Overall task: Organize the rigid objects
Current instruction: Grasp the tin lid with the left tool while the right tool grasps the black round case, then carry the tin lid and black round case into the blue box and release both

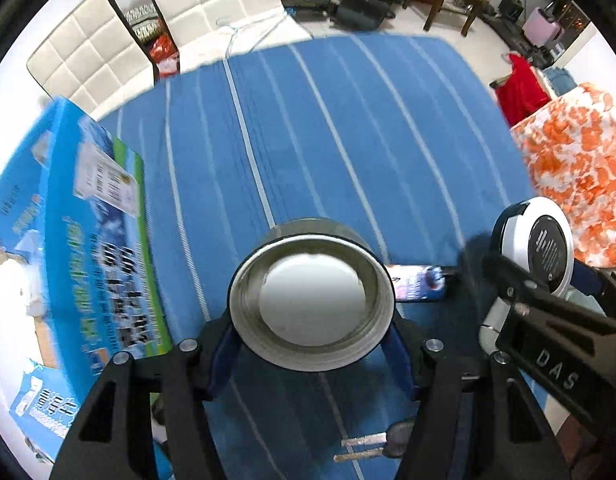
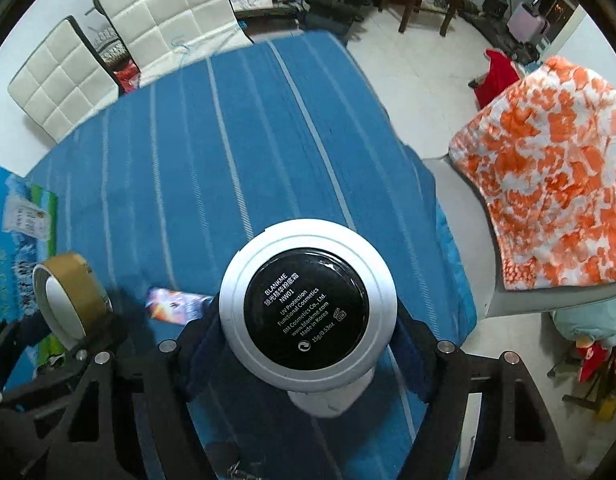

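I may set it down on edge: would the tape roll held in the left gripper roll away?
Probably: the tape roll is a round hoop, so on edge it could roll across the cloth. Laid flat it should stay. It looks stiff and light.

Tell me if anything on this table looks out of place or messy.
Nothing is spilled or broken. The blue striped cloth is rumpled at its right edge, and a key lies loose under the left gripper, which holds the tape roll.
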The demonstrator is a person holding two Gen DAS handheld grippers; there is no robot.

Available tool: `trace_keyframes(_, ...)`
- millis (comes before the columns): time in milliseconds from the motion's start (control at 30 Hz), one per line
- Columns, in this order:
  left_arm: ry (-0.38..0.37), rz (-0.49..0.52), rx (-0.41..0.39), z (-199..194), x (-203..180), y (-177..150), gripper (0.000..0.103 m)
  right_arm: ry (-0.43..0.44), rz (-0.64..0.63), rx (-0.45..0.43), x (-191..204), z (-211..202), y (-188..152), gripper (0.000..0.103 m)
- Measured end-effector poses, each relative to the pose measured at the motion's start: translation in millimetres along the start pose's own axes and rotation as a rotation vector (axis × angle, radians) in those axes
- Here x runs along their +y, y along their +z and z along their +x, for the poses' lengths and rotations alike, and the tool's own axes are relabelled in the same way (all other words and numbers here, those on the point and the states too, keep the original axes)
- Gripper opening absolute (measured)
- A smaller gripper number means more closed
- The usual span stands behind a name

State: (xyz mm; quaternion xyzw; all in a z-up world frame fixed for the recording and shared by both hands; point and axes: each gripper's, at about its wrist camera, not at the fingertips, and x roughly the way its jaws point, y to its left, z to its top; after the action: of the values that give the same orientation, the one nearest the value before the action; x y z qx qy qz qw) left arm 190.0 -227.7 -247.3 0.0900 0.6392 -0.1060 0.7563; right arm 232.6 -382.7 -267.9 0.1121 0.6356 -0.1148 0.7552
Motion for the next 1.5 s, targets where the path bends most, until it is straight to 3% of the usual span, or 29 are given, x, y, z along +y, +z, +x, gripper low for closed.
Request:
trace_keyframes(167, -0.017, -0.001, -0.055, -35, 11, -4, 0.060, 0.008, -0.022, -0.058, 10, -40, -6, 0.077)
trace_keyframes(433, -0.023, -0.013, -0.138, -88, 62, -15, 0.060, 0.058, -0.069, -0.130, 46, -106, -29, 0.077)
trace_keyframes(633, -0.010, -0.042, -0.189, -124, 99, -30, 0.060, 0.125, -0.118, -0.177, 98, -154, -51, 0.077)
trace_keyframes(867, 0.009, -0.123, -0.214, -155, 171, -62, 0.060, 0.197, -0.216, -0.190, 181, -180, -79, 0.077)
trace_keyframes(1200, 0.047, -0.286, -0.178, -154, 295, -99, 0.060, 0.311, -0.337, -0.100, 302, -150, -112, 0.077)
trace_keyframes(1333, 0.051, -0.316, -0.147, -140, 325, -105, 0.060, 0.332, -0.380, -0.063, 347, -125, -122, 0.077)
trace_keyframes(1500, 0.013, -0.333, -0.088, -109, 352, -103, 0.060, 0.326, -0.401, -0.026, 375, -92, -125, 0.077)
